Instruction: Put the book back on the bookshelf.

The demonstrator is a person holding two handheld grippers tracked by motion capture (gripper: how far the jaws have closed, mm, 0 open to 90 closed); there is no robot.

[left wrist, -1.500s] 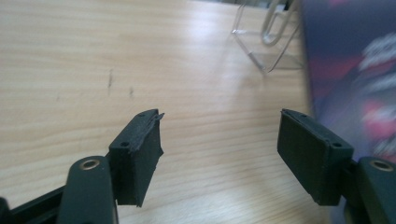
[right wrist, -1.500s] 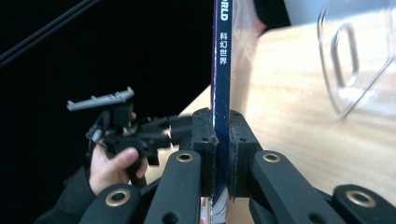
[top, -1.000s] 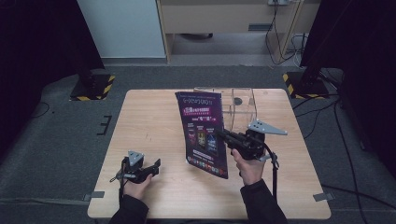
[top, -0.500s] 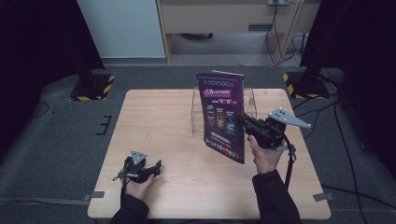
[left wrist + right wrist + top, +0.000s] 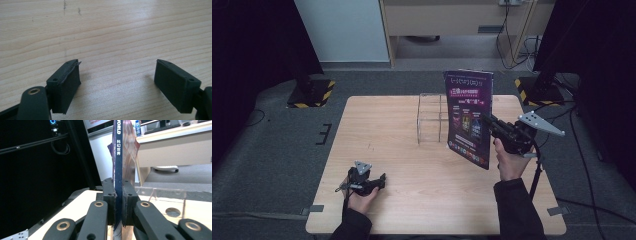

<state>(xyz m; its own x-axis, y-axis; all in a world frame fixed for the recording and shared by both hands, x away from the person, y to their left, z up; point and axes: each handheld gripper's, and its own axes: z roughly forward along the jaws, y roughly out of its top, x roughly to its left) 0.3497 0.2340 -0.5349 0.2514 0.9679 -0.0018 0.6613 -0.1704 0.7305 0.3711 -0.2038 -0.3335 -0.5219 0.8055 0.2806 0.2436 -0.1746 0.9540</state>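
My right gripper (image 5: 488,124) was clamped on the spine of the purple glossy magazine (image 5: 469,117), which had swung upright and travelled away from me over the past second, now just in front of the clear acrylic rack (image 5: 431,118); I judged slotting came next. My left gripper (image 5: 379,179) rested gaping on the pale wooden table (image 5: 382,130).

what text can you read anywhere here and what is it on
"科幻世界" runs down the spine of the magazine clamped in the right hand-held gripper.
"ORLD", the end of a cut-off word, sits at the top of that spine.
The print on the magazine's purple cover in the high view is too small and blurred to read.
No text on the wooden table or the clear rack.
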